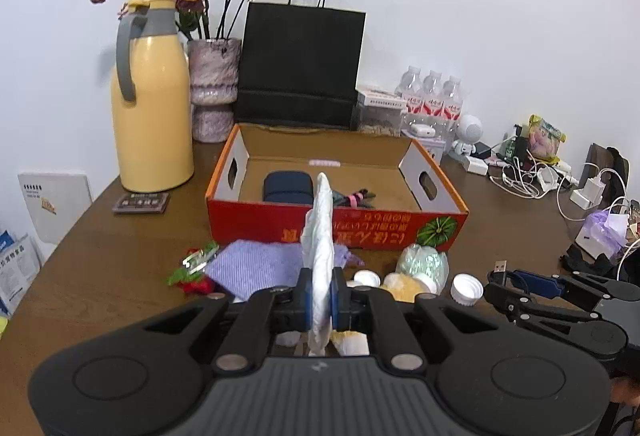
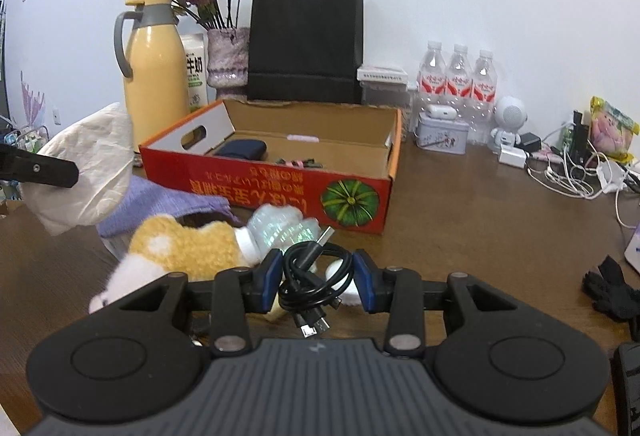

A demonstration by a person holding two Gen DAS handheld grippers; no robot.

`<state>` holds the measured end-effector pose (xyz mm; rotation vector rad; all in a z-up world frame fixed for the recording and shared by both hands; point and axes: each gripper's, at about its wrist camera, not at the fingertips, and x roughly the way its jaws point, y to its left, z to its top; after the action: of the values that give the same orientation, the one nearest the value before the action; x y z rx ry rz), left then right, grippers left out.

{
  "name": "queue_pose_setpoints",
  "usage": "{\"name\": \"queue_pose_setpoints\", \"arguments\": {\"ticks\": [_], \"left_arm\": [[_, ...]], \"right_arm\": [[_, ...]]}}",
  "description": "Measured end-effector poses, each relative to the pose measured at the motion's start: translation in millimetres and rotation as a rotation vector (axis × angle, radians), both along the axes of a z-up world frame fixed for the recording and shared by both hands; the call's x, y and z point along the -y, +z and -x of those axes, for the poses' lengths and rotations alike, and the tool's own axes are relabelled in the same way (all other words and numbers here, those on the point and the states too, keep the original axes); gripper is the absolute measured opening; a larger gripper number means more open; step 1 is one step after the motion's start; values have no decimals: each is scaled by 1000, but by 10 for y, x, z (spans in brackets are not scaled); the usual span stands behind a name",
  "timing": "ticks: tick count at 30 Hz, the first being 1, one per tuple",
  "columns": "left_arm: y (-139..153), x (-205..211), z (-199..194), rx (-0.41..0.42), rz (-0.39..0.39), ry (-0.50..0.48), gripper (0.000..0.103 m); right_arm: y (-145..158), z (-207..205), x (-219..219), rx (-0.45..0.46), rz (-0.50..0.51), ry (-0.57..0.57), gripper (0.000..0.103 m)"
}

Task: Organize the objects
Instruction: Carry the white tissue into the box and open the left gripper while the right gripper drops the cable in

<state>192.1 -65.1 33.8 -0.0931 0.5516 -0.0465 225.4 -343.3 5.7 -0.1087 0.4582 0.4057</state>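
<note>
The left gripper (image 1: 320,296) is clamped tight on a white crumpled packet (image 1: 319,236), which stands up edge-on between its blue pads, in front of the red cardboard box (image 1: 280,222). The right gripper (image 2: 316,276) holds a coiled black cable (image 2: 310,276) between half-closed jaws, near the box's front wall. Inside the box lie a dark blue case (image 1: 287,187) and a small dark bundle (image 1: 354,197). A purple cloth (image 1: 256,266) and a yellow plush toy (image 2: 180,246) rest on the brown table (image 1: 120,236) before the box.

Red box (image 1: 280,220) print blurred; milk carton (image 2: 195,75) partly hidden.
</note>
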Motion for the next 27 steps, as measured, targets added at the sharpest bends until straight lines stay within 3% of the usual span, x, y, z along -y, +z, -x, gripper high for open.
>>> {"name": "queue_pose_setpoints", "arguments": {"ticks": [13, 27], "left_arm": [[146, -76, -276, 61, -19, -11, 7], [124, -141, -939, 104, -13, -33, 7]], "right_arm": [[90, -185, -213, 40, 2, 11, 39], [201, -673, -454, 102, -32, 9, 39]]}}
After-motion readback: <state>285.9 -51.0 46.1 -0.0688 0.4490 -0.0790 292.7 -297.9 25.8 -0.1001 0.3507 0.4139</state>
